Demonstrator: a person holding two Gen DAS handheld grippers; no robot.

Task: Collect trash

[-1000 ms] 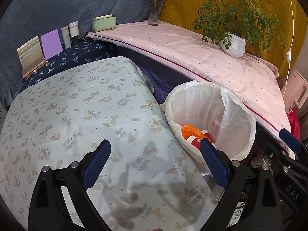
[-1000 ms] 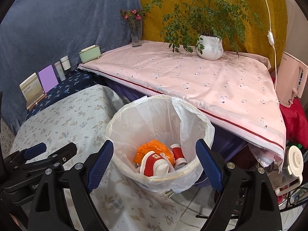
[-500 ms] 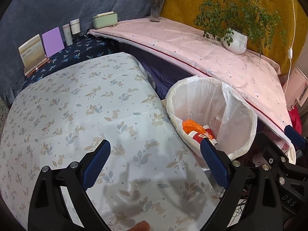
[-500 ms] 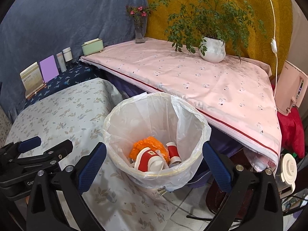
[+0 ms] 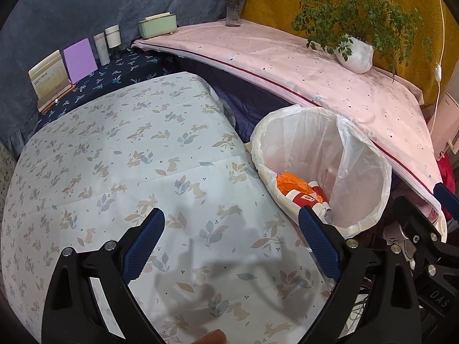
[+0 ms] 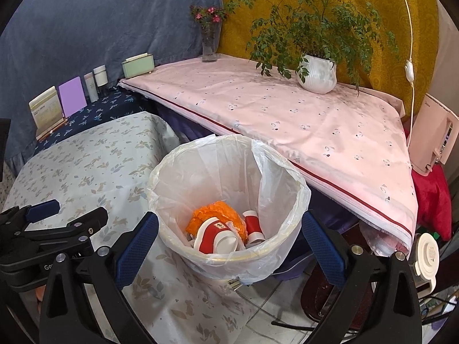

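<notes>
Table w/ leaf-and-rabbit cloth (image 5: pixel 120 172) is taking up most of the left wrist view; no trash is showing on it. Pink-covered bench (image 6: pixel 287 120) is running along the back, carrying a potted plant (image 6: pixel 317 76) at its far edge and a flower vase (image 6: pixel 208 43) at the far corner.

Bin (image 6: pixel 229 261), lined w/ a clear bag, is standing in the gap between the table's right edge and the bench's front edge, likely so either hand can drop items in w/o reaching. Trash is lying at the bin bottom: orange wrapper (image 6: pixel 213 213) and red-and-white cups (image 6: pixel 215 236), touching each other.

Left gripper (image 5: pixel 231 242) is hovering over the table's near part, fingers wide apart, holding nothing. Right gripper (image 6: pixel 229 248) is hanging just short of the bin's near rim, fingers also spread, empty. Judgement: collection looks near done.

Writing: "DAS" is reading on the right tool body in the left view; a cup label is too small to read.
</notes>
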